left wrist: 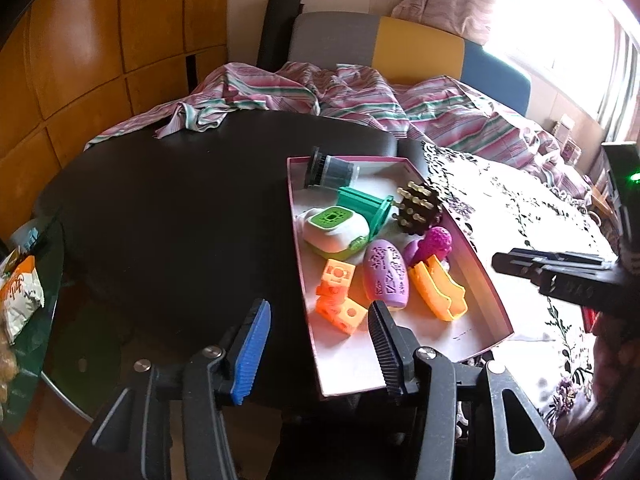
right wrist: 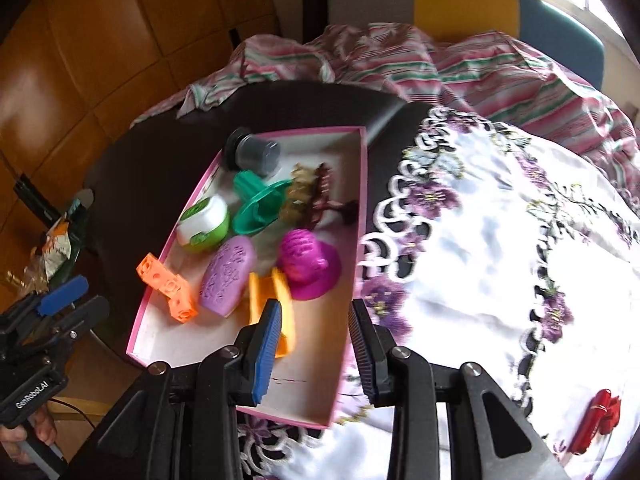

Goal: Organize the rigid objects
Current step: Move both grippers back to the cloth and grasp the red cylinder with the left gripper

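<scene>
A shallow pink-rimmed box [left wrist: 460, 340] [right wrist: 180, 340] lies on the black table. In it are a dark grey cylinder [left wrist: 332, 170], a teal piece [left wrist: 364, 208], a white and green toy [left wrist: 334, 230], a studded brown ball [left wrist: 418, 210], a magenta piece [left wrist: 434, 242], a lilac oval [left wrist: 386, 276], joined orange cubes [left wrist: 338, 294] and a yellow-orange trough [left wrist: 440, 292]. My left gripper [left wrist: 318, 346] [right wrist: 76, 300] straddles the box's near left wall, open, pads clear of it. Over the box's near right part my right gripper [right wrist: 315, 344] [left wrist: 498, 262] hovers open and empty.
A white embroidered cloth [right wrist: 480, 260] covers the table's right part, with a red object [right wrist: 592, 424] on it. Striped bedding [left wrist: 360, 96] lies behind the table. Snack bags [left wrist: 20, 292] sit at the left. The bare black tabletop [left wrist: 180, 208] spreads left of the box.
</scene>
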`<move>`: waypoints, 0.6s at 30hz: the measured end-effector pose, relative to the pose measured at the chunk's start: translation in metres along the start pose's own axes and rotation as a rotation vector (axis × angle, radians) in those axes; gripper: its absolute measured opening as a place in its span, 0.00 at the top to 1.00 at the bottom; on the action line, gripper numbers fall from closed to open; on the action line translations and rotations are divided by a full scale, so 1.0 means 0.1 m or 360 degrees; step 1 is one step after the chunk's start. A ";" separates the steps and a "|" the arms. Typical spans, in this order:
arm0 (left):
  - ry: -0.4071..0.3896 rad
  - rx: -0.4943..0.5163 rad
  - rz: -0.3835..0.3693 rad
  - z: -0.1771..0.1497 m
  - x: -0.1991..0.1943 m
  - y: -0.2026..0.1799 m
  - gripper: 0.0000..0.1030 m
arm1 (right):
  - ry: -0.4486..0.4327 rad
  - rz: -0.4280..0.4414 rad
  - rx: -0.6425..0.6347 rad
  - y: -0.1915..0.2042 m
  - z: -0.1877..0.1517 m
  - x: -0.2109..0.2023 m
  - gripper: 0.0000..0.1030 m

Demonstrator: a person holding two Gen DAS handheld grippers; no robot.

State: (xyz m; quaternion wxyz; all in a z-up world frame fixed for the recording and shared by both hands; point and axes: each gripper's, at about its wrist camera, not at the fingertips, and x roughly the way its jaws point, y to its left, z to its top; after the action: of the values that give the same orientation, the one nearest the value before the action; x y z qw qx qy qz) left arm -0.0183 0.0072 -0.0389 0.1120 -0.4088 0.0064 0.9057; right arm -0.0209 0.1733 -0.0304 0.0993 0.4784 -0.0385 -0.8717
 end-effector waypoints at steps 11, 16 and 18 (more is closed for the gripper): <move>-0.0008 0.0180 -0.0126 0.13 0.04 -0.51 0.48 | -0.0056 -0.0149 0.0356 -0.97 -0.14 -0.40 0.64; -0.0021 0.0299 -0.0232 0.20 0.05 -0.86 0.48 | -0.0121 -0.0265 0.0633 -1.62 -0.31 -0.72 0.62; -0.0029 0.0348 -0.0296 0.24 0.04 -1.02 0.48 | -0.0161 -0.0313 0.0748 -1.89 -0.41 -0.88 0.59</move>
State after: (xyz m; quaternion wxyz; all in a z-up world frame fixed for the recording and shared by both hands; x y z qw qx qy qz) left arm -0.0174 0.1098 -0.0180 0.2394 -0.3848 0.0660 0.8890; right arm 0.0339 0.3777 -0.0104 -0.1020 0.4455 -0.1983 -0.8671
